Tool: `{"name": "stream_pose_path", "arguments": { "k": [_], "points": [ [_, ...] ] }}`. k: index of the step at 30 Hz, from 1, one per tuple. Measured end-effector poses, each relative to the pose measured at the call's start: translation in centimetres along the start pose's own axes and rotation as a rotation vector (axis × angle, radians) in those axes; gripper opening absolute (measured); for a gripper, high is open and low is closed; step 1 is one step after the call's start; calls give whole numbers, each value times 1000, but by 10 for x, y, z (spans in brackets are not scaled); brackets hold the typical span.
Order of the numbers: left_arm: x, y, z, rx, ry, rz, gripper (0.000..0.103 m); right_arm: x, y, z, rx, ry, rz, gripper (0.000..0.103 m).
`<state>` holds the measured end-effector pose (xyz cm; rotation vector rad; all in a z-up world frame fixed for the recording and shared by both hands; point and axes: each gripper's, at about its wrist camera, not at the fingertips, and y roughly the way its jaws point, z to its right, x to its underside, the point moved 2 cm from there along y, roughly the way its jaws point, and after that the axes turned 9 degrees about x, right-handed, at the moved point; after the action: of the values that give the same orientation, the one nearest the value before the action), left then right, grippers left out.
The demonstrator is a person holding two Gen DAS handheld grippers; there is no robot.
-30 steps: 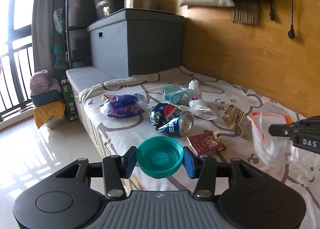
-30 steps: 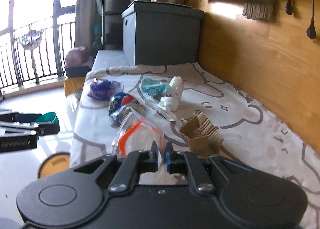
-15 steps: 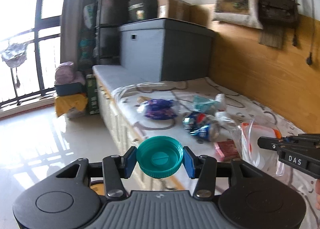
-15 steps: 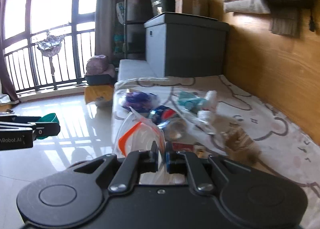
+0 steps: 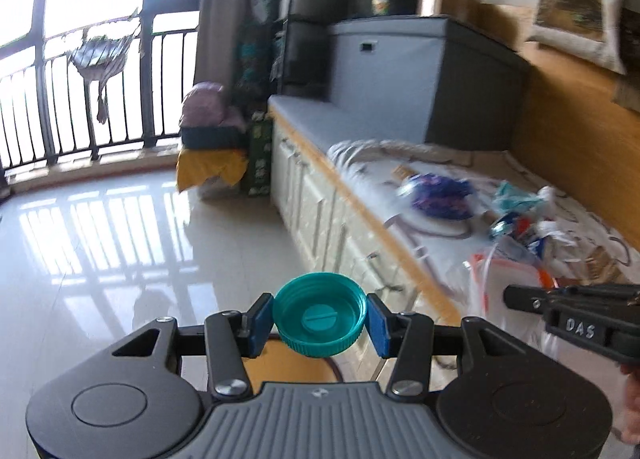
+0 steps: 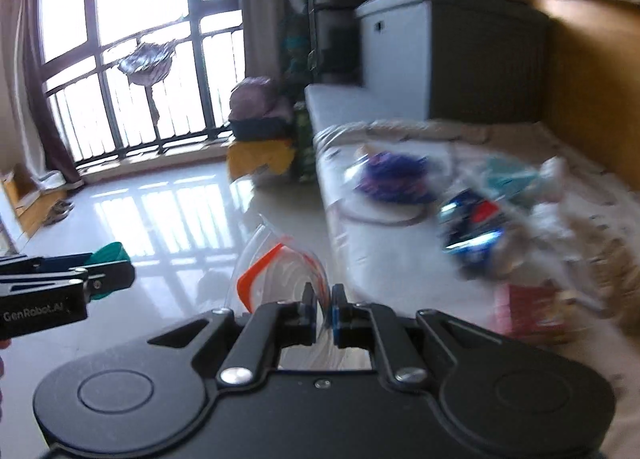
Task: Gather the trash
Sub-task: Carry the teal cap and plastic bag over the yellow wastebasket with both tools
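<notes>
My left gripper [image 5: 319,315] is shut on a teal plastic lid [image 5: 320,313] and holds it in the air over the floor, beside the bed. It also shows at the left of the right wrist view [image 6: 106,273]. My right gripper [image 6: 323,303] is shut on a clear plastic bag with an orange zip edge [image 6: 280,271]; the bag also shows in the left wrist view [image 5: 508,279]. Trash lies on the bed sheet [image 5: 432,235]: a purple wrapper [image 5: 438,195], a crushed blue can [image 6: 472,227], a teal wrapper [image 5: 516,197], a red packet [image 6: 528,309].
A yellow round thing [image 5: 288,359] sits on the floor under the lid. A grey storage box [image 5: 420,75] stands at the bed's far end. Bundles on a yellow cloth [image 5: 212,147] sit by the balcony railing. The glossy tiled floor [image 5: 120,239] spreads to the left.
Both grippers have swung left, away from the bed and out over the floor. The lid and the bag stay gripped. A yellow round thing has come into view under the lid.
</notes>
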<state>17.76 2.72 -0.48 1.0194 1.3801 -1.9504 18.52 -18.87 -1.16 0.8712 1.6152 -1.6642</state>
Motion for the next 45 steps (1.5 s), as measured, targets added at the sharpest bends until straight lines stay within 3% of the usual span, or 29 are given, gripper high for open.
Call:
{"name": "stream_pose_path", "arguments": {
  "k": [7, 18, 29, 45],
  "points": [
    [26, 28, -37, -36, -61, -59, 50, 22, 48, -40, -32, -43, -88, 7],
    [43, 60, -53, -74, -82, -120, 50, 47, 101, -49, -65, -18, -208, 7],
    [66, 129, -84, -79, -142, -231, 50, 69, 180, -67, -77, -23, -354, 7],
    [95, 212, -133, -98, -222, -355, 50, 91, 280, -97, -124, -42, -489, 7]
  ]
}}
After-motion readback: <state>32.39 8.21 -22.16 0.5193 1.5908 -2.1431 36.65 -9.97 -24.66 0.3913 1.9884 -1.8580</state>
